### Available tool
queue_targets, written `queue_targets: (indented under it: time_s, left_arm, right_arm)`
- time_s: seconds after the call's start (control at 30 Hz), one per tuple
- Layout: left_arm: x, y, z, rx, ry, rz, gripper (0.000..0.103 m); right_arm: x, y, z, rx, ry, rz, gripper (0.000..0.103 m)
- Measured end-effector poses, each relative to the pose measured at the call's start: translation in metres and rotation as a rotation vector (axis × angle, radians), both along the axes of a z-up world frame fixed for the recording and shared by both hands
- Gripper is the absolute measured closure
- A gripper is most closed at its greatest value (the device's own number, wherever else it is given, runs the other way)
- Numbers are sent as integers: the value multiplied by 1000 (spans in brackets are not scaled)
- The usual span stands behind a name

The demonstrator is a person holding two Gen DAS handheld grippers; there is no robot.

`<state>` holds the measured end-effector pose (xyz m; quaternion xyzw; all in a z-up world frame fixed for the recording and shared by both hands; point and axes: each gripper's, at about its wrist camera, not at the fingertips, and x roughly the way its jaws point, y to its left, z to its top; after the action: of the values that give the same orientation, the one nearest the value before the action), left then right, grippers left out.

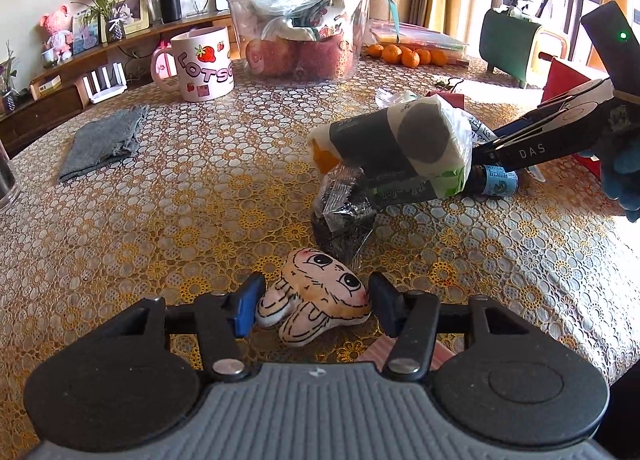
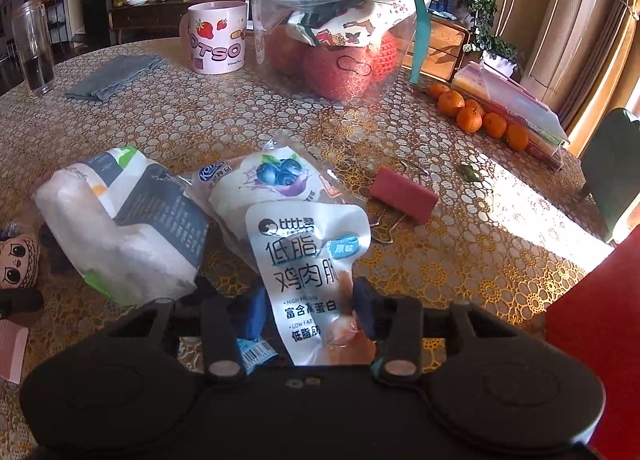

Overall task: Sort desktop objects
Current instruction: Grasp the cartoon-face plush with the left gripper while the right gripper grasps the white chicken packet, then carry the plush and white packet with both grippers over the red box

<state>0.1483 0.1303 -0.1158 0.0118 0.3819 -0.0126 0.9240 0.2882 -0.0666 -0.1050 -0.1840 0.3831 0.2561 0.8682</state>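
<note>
In the left wrist view my left gripper [image 1: 314,306] straddles a small plush doll face [image 1: 320,302] on the tablecloth; its jaws touch both sides of it. Beyond lie a dark crinkly packet [image 1: 344,216] and a tissue pack [image 1: 400,148]. My right gripper [image 2: 308,310] is closed on a white chicken sausage packet [image 2: 308,260], which lies over a blueberry snack bag [image 2: 272,184]. The tissue pack [image 2: 124,220] lies to its left and the doll [image 2: 18,260] shows at the left edge. The right gripper also shows in the left wrist view [image 1: 520,148].
A pink strawberry mug [image 1: 200,64], a clear container with knitted apples [image 1: 300,20], a grey cloth [image 1: 104,140], tangerines [image 2: 476,116], stacked folders [image 2: 512,104], a red binder clip [image 2: 404,194] and a glass tumbler [image 2: 34,48] stand on the table. A red chair [image 2: 600,340] is at right.
</note>
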Motion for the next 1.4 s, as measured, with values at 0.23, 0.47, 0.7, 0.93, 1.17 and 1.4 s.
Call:
queue_targets:
  time_s: [0.23,0.47,0.7,0.93,1.17,1.4]
  left_arm:
    - [-1,-7,10,11,-15,4,52]
    - [-6,-17,26,0,-34,4,52]
    - [-16,-34,44,-13,-55,-4,52]
    - [-26,-60,64,-8,-87,-39,52]
    - [-33,-90,80,-10,-118,-84,52]
    - [-38,-122,94,-19,-133,-127,52]
  right_arm:
    - [-3,-19,12,25,-38,-47,73]
    - [-10,-47,27,72,-50,-109,85]
    - [-23,-73,34,107,-49,-152,85]
    - [-49,-102,52,175,-61,-165,85]
    - [-87,-134,72,247,-56,-170,85]
    - [-122,-169,88,311,-74,-184,85]
